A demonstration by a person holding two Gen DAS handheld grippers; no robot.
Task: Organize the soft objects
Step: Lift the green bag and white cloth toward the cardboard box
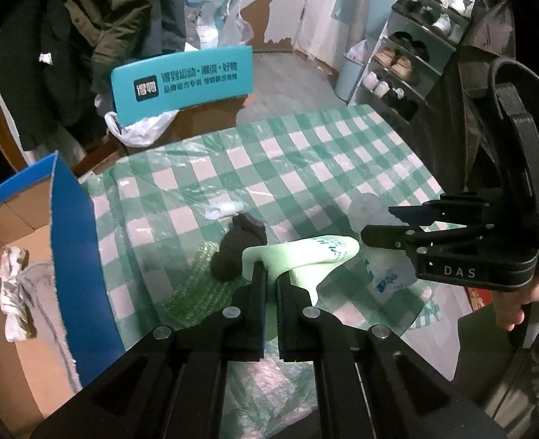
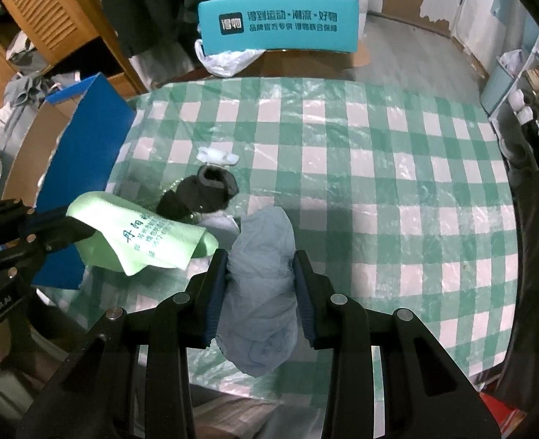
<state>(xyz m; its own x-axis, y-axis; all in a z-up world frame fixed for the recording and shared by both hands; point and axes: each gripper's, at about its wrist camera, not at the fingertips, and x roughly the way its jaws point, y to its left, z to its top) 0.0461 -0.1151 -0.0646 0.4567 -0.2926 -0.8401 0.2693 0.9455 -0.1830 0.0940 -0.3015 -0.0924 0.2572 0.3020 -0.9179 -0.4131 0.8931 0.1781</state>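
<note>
My left gripper (image 1: 268,274) is shut on a light green cloth (image 1: 306,256) with printed text and holds it above the table; the cloth also shows in the right wrist view (image 2: 141,236). My right gripper (image 2: 261,259) is shut on a pale blue plastic bag (image 2: 260,285), which also shows in the left wrist view (image 1: 386,267). A dark sock (image 1: 238,247) lies on a bubble wrap sheet (image 1: 196,289) on the table. A small white scrap (image 2: 216,156) lies beyond the sock.
The table has a green and white checked cover (image 2: 379,183). An open cardboard box with blue flaps (image 1: 68,248) stands at the table's left and holds a grey and white cloth (image 1: 17,292). A teal sign (image 2: 278,23) stands behind the table. A shoe rack (image 1: 408,58) is far right.
</note>
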